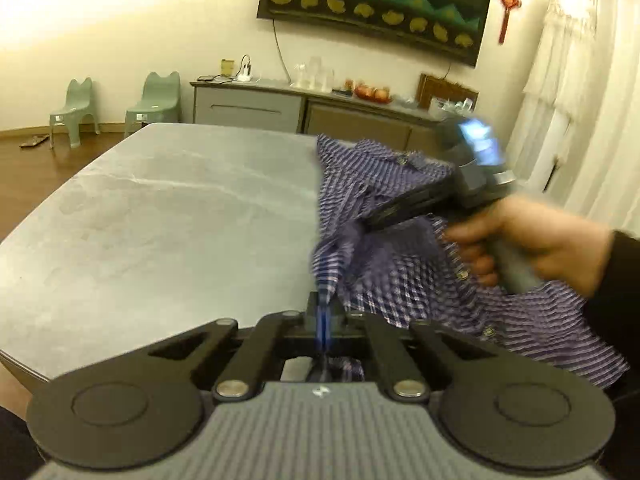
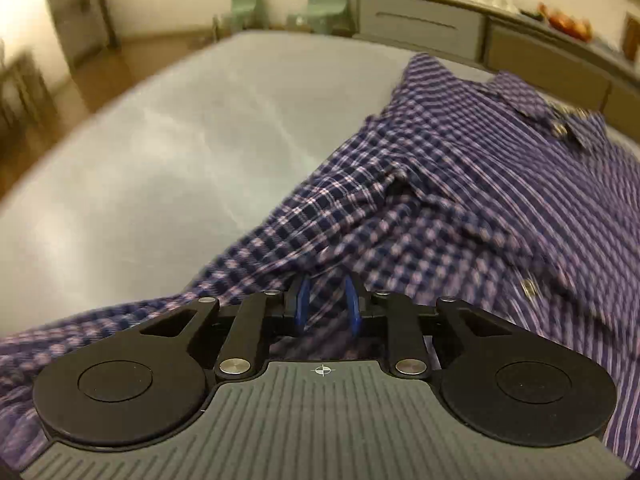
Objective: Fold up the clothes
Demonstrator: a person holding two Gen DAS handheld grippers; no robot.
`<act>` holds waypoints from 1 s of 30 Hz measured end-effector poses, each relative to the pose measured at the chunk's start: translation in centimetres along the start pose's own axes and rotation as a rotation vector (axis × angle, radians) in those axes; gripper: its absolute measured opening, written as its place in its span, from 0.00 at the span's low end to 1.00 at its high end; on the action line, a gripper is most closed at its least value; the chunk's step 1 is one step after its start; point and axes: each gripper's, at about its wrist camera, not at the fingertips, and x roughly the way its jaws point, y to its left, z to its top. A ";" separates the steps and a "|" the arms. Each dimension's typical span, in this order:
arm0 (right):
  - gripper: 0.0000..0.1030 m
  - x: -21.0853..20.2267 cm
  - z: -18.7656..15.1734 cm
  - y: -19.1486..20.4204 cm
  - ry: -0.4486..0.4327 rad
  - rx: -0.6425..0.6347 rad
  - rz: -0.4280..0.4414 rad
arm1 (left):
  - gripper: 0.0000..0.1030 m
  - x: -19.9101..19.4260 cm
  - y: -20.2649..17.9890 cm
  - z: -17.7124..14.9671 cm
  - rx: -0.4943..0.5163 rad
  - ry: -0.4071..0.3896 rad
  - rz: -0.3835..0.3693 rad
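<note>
A blue-and-white checked shirt [image 1: 400, 184] lies crumpled on the right part of the grey table [image 1: 160, 220], its collar toward the far edge. My left gripper [image 1: 323, 314] is shut on a bunched fold of the shirt at the near edge, and the cloth rises from its blue pads. A hand [image 1: 532, 240] holds the blurred right gripper [image 1: 374, 222] low over the middle of the shirt. In the right wrist view the shirt [image 2: 480, 160] spreads over the table [image 2: 160, 160]. The right gripper [image 2: 327, 306] has its blue pads apart, with flat cloth between them.
A grey sideboard [image 1: 248, 108] with a fruit bowl and glassware stands beyond the table's far edge. Two green child chairs [image 1: 154, 100] sit on the wooden floor at the back left. White curtains [image 1: 560, 80] hang at the right. The table's left half is bare.
</note>
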 end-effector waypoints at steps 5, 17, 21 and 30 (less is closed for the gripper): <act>0.39 0.7 1.4 0.8 0.047 -0.132 -0.067 | 0.01 0.9 -1.2 -1.6 0.065 0.055 -0.045; 0.59 2.2 2.0 -11.3 -0.013 0.639 0.214 | 0.01 0.8 -1.2 -2.5 0.108 0.038 -0.077; 0.49 2.7 3.2 -11.8 -0.090 0.675 0.193 | 0.01 1.4 -2.9 -3.1 0.220 0.050 -0.067; 0.65 1.9 6.1 -12.0 -0.127 0.530 0.071 | 0.01 3.3 -5.2 -4.6 0.379 0.090 -0.025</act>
